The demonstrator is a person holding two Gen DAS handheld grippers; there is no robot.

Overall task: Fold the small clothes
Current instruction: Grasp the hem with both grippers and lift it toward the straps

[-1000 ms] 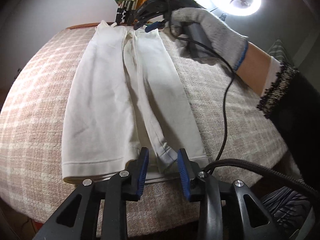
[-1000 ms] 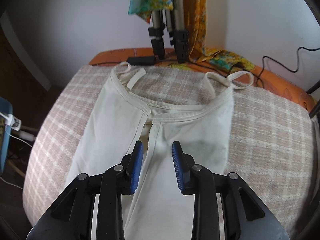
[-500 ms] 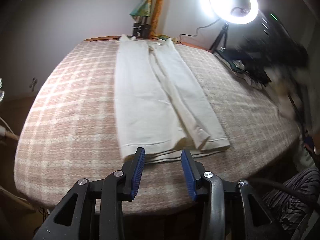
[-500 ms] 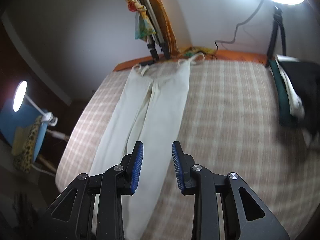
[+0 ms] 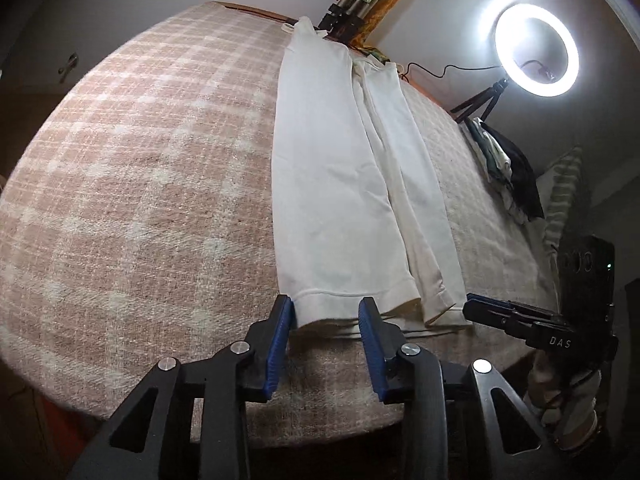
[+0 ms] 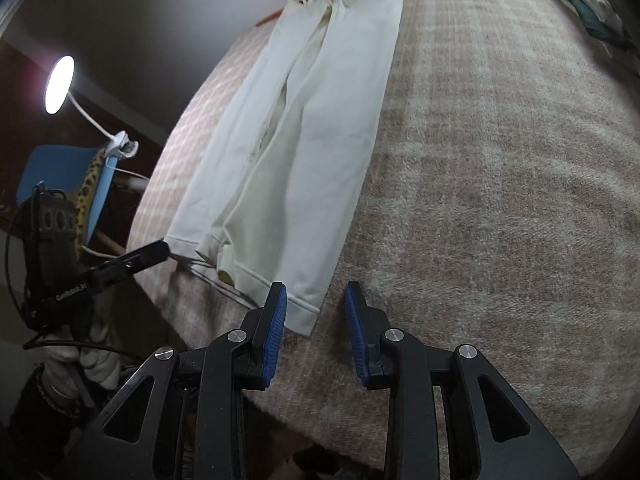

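The cream top (image 5: 340, 184) lies flat, running lengthwise to the counter's (image 5: 132, 200) near edge. Both the left gripper (image 5: 326, 340) and right gripper (image 6: 314, 328) are spread wide, holding nothing. Looks soft and floppy; I'd pinch the hem corners.

cream garment (image 5: 340, 184) soft matt knit; blanket (image 5: 140, 200) coarse woven plaid.

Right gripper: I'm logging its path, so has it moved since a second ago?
Yes. The right gripper was over the white garment's strap end near the tripod; now it sits at the hem corner, on the table's near edge, jaws open.
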